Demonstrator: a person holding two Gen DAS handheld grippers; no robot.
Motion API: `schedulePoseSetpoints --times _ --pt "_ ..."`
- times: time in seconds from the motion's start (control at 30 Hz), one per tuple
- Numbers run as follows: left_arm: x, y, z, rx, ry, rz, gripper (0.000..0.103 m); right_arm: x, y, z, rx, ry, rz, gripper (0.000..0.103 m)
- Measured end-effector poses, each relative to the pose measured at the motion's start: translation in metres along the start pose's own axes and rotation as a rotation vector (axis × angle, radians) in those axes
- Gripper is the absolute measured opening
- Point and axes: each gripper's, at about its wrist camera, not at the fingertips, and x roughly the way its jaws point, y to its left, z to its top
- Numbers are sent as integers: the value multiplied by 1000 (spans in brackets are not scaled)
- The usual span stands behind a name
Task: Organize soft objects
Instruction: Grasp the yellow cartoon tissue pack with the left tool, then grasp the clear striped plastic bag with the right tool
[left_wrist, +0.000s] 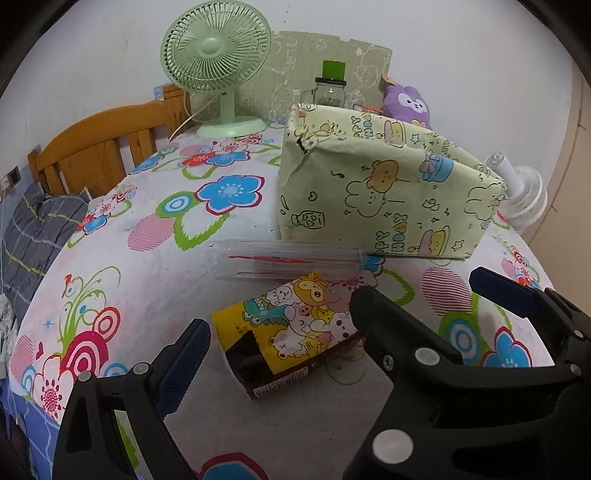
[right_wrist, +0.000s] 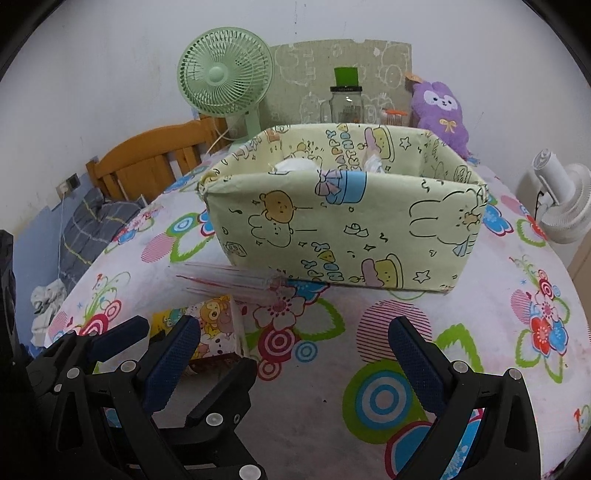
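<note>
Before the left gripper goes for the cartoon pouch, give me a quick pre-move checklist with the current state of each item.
1. Left gripper open: ok.
2. Pouch between its fingers: ok.
3. Clear tube apart from the pouch: cannot tell; they look to be touching.
4. Right gripper open, holding nothing: ok.
5. Right gripper clear of the left one: not ok; they sit close beside the pouch.
6. Box upright with room inside: ok.
</note>
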Motion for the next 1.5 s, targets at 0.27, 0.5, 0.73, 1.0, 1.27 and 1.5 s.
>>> schedulePoseSetpoints --times 0.27,0.5,0.73,1.0,1.27,1.5 --pt "12 5 2 -26 30 10 97 12 -3 2 13 27 -10 102" --pt "17 6 3 -35 44 10 87 19 -2 2 21 49 -11 103" --pt "13 9 1 -41 40 13 86 17 1 2 14 48 -10 102" --pt "3 19 1 -56 17 48 86 12 13 4 -11 39 11 98" --pt "7 40 9 -76 8 123 86 18 28 11 -41 45 48 90" --pt "17 49 17 -55 16 164 86 32 34 19 -59 65 51 88"
